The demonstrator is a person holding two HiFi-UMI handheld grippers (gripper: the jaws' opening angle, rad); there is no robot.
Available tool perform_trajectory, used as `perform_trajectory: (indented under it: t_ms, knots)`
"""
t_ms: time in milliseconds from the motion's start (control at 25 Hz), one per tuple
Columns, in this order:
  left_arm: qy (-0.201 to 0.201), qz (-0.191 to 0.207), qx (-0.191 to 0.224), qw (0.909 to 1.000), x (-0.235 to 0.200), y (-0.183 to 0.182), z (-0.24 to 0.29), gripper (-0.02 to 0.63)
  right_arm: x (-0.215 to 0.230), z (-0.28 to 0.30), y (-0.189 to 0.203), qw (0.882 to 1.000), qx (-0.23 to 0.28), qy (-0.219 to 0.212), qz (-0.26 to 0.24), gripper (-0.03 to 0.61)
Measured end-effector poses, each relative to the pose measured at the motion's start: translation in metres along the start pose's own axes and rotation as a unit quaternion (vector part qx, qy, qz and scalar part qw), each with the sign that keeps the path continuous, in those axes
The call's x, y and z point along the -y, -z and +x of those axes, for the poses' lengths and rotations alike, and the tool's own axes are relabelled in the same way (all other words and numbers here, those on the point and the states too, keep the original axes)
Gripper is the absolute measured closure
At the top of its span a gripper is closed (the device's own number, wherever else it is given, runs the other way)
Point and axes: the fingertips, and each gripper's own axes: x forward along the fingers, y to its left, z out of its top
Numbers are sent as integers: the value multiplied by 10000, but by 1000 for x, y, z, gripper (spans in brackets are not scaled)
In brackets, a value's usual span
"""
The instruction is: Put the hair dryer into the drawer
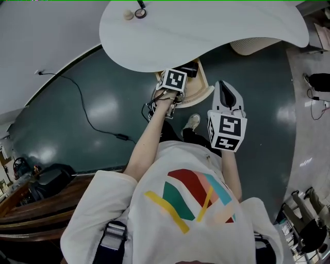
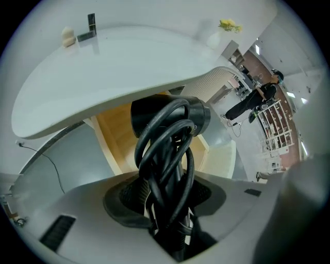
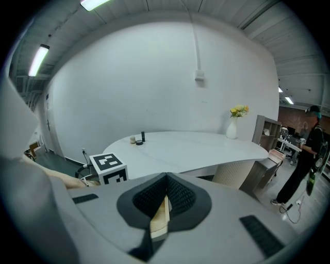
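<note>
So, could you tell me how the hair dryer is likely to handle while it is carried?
The hair dryer body looks rigid, so the left claw probably holds it firmly. Its cord, wound in loose loops, is likely floppy and might slip or snag on the drawer edge.

Left tongs clamping corded hair dryer, wooden drawer below white table

A drawer stands pulled out from under the near edge of the curved bench, with the hair dryer over it. Two small items sit at one end of the bench and a vase at the other.
</note>
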Motion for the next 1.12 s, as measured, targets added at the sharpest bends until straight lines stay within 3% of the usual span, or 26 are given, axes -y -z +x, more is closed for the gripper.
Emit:
perform_trajectory:
  t_ms: [280, 520, 760, 1120]
  knots:
    - [-231, -208, 719, 9969, -1, -31, 14, 422, 13, -10, 19, 9994, -240, 249, -27, 566]
    - [-494, -464, 968, 9930, -11, -41, 27, 422, 24, -16, 40, 9981, -495, 363, -88, 566]
    - [-518, -572, 1757, 9814, -11, -56, 33, 422, 16, -18, 56, 9967, -703, 322, -253, 566]
    - [-481, -731, 1901, 9779, -25, -64, 56, 422, 14, -19, 81, 9943, -977, 355, -234, 566]
